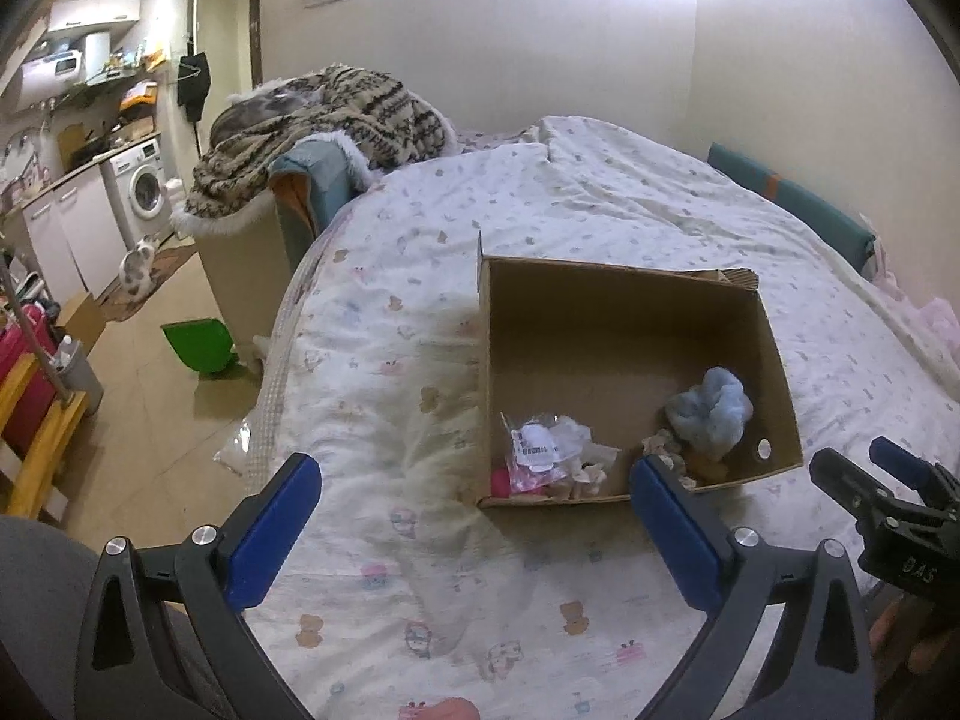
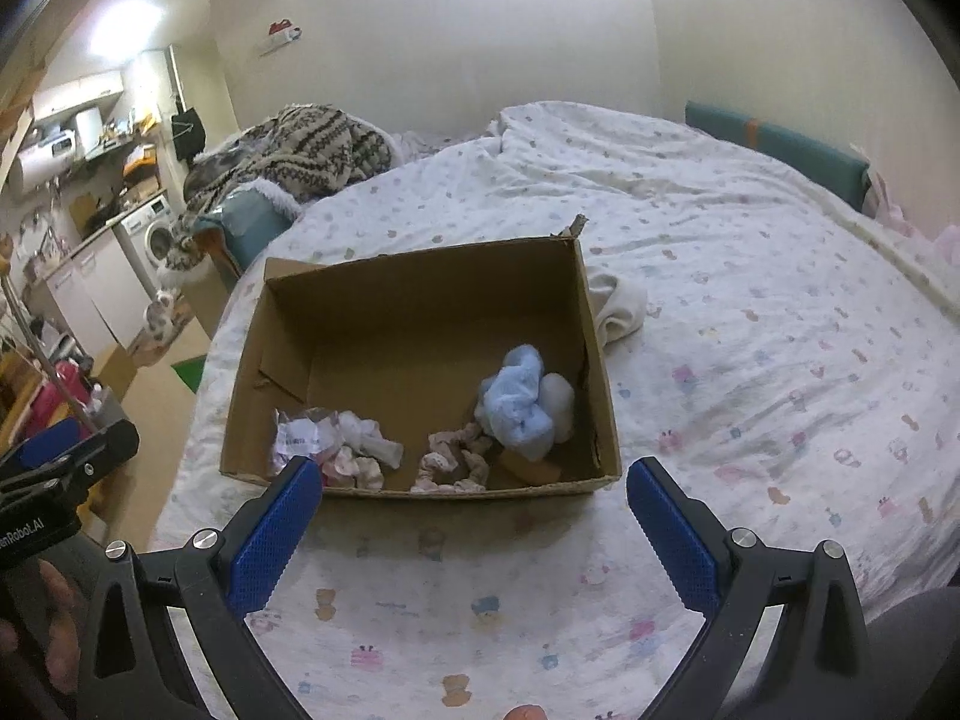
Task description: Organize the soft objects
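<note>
In my left wrist view, my left gripper (image 1: 474, 495) stood wide open and empty at lower centre, the cardboard box (image 1: 606, 498) just beyond.

In my right wrist view, my right gripper (image 2: 474, 495) gaped empty too. The blue plush (image 2: 519, 405) lay in the box's right corner, a white cloth (image 2: 618, 306), perhaps a sock, outside: light, squashy, best pinched mid-bulk.

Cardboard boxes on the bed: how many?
1. The box sits open in the middle of the bed, soft things inside. Any behind it would be hidden.
</note>
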Demonstrator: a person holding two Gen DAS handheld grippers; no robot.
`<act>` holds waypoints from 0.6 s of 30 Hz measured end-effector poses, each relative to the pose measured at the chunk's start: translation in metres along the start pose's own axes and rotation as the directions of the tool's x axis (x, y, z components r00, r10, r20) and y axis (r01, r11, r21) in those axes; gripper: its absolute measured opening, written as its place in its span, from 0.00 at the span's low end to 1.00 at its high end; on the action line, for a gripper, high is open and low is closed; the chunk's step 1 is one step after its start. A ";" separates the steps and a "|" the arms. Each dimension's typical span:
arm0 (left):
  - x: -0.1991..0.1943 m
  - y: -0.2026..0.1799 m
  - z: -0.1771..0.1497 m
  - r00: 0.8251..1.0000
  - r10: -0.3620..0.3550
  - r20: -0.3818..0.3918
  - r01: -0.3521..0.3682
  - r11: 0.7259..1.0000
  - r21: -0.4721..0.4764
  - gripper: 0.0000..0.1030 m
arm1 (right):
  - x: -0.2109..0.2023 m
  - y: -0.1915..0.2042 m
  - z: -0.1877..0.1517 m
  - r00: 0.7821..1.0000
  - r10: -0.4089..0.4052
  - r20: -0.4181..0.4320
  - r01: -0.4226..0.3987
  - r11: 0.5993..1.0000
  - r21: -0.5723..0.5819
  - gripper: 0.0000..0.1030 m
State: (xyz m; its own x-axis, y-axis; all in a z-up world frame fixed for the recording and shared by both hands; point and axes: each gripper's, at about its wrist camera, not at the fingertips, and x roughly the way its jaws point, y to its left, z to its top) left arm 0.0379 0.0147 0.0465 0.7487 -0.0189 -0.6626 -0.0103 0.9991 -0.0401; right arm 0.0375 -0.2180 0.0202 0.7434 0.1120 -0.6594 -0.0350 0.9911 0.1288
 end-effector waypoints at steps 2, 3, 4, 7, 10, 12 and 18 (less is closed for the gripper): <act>0.004 -0.001 -0.001 1.000 0.010 -0.001 -0.010 1.000 0.008 1.00 | 0.004 0.001 0.000 1.000 -0.007 -0.004 0.007 1.000 -0.003 1.00; 0.005 -0.002 -0.002 1.000 0.011 -0.003 -0.011 1.000 0.012 1.00 | 0.005 0.001 0.000 1.000 -0.007 -0.006 0.007 1.000 -0.004 1.00; 0.007 -0.003 -0.002 1.000 0.011 -0.005 -0.011 1.000 0.012 1.00 | 0.007 0.001 -0.001 1.000 -0.008 -0.007 0.008 1.000 -0.006 1.00; 0.012 -0.003 -0.003 1.000 0.005 -0.019 -0.005 1.000 0.000 1.00 | 0.011 0.003 -0.001 1.000 -0.024 -0.011 0.023 1.000 -0.016 1.00; 0.015 -0.004 -0.005 0.999 -0.010 -0.031 0.011 1.000 0.009 1.00 | 0.013 0.002 -0.001 0.999 -0.028 -0.018 0.028 1.000 -0.013 1.00; 0.014 -0.006 -0.005 1.000 -0.014 -0.027 0.015 1.000 0.023 1.00 | 0.014 0.001 -0.001 0.999 -0.026 -0.023 0.026 1.000 -0.011 1.00; 0.015 -0.009 -0.006 0.999 -0.021 -0.034 0.022 0.999 0.026 1.00 | 0.014 0.001 -0.001 0.999 -0.029 -0.021 0.028 0.999 -0.015 1.00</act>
State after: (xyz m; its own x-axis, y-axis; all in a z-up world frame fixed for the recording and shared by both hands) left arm 0.0455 0.0054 0.0324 0.7258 -0.0415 -0.6866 0.0238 0.9991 -0.0352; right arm 0.0473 -0.2150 0.0101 0.7301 0.0850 -0.6780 -0.0238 0.9948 0.0991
